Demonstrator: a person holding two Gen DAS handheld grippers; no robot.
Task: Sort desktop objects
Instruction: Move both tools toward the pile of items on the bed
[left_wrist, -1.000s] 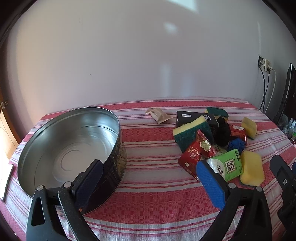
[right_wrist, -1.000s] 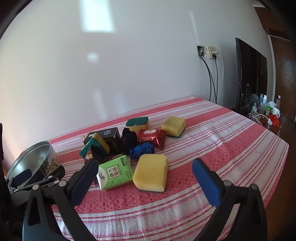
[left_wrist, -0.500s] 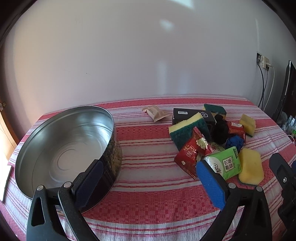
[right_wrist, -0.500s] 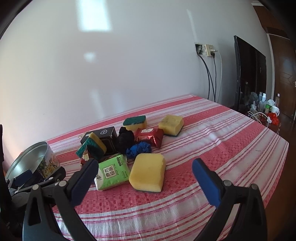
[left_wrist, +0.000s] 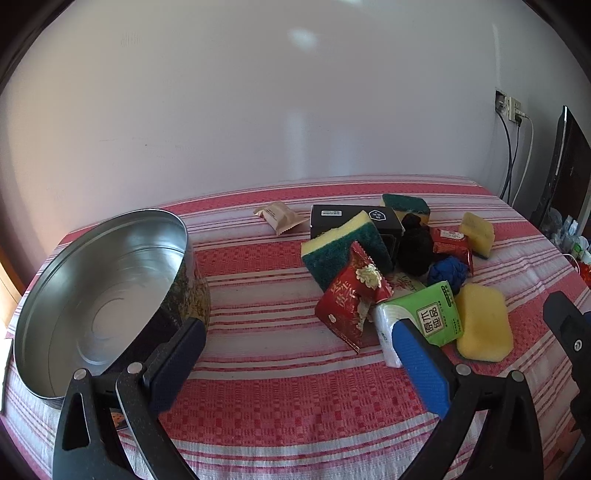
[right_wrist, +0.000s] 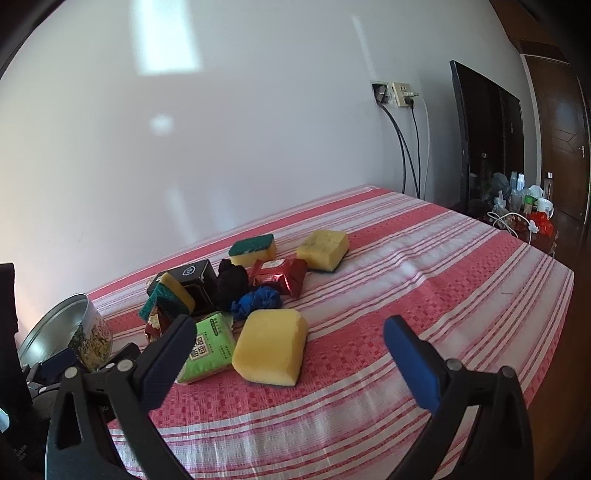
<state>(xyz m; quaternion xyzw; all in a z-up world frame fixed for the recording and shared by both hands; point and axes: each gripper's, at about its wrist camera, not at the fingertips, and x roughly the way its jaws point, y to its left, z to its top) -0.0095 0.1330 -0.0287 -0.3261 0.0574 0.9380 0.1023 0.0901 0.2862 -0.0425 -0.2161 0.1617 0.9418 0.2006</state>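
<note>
A heap of small objects lies on the red striped tablecloth (left_wrist: 266, 369): a red snack packet (left_wrist: 347, 299), a green tissue pack (left_wrist: 424, 317), a plain yellow sponge (left_wrist: 484, 325), green-and-yellow scouring sponges (left_wrist: 343, 247), a black box (left_wrist: 351, 219), a black ball of cloth (left_wrist: 415, 247) and a blue one (left_wrist: 447, 273). An empty round metal tin (left_wrist: 92, 295) stands at the left. My left gripper (left_wrist: 299, 365) hangs open in front of the heap, empty. My right gripper (right_wrist: 290, 362) is open too, just short of the yellow sponge (right_wrist: 271, 347) and tissue pack (right_wrist: 207, 347).
A beige sachet (left_wrist: 280, 218) lies apart near the wall. A socket with cables (right_wrist: 395, 96), a dark screen (right_wrist: 487, 140) and a cluttered side table (right_wrist: 524, 210) stand beyond the right table edge. Bare cloth (right_wrist: 443, 280) stretches to the right of the heap.
Both grippers have drifted a little, so the heap and tin sit slightly lower and further left in the views. Neither has touched anything, and both have stayed open.
</note>
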